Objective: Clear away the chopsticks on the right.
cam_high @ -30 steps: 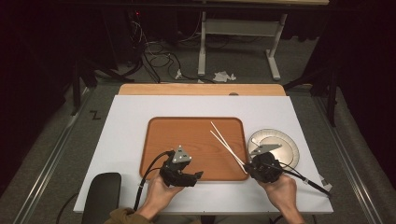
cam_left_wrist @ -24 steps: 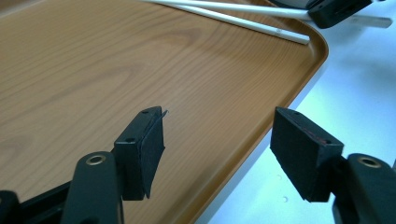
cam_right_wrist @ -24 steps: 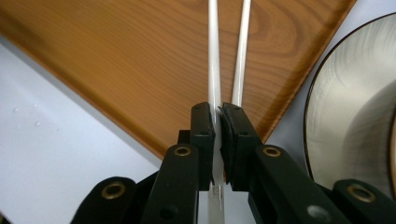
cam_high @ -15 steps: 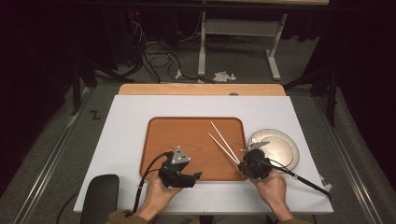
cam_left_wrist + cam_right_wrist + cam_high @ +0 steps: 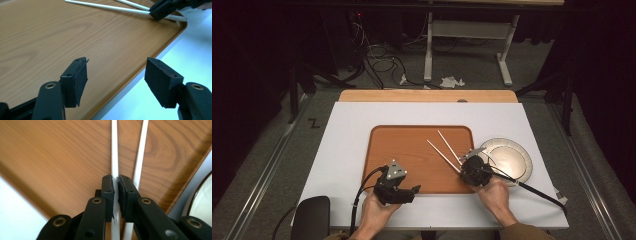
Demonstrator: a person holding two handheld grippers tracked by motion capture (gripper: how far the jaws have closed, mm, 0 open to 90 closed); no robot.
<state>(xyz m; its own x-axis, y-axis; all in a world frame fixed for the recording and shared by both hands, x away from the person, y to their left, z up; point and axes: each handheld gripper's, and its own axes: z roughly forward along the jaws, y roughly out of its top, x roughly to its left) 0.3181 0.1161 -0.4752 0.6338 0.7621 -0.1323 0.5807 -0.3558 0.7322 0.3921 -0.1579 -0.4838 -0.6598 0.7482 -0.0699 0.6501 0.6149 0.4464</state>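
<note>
Two white chopsticks (image 5: 444,150) lie slanted on the right part of the brown wooden tray (image 5: 412,150). My right gripper (image 5: 464,167) is at their near ends by the tray's right rim. In the right gripper view it (image 5: 116,182) is shut on the left chopstick (image 5: 114,150), while the other chopstick (image 5: 142,150) runs beside and under the right jaw. My left gripper (image 5: 414,190) hovers over the tray's front edge. In its own view it (image 5: 116,72) stands open with nothing between the pads; the chopsticks (image 5: 112,7) and the right gripper's jaws (image 5: 162,10) show beyond.
A round metal plate (image 5: 507,157) sits on the white table top just right of the tray. A black pad (image 5: 312,215) lies at the table's front left corner. The right gripper's cable (image 5: 537,192) trails across the table to the right.
My right hand has moved left from beside the plate to the tray's right rim, and the chopsticks show shorter ahead of it. The left hand has stayed in place.
</note>
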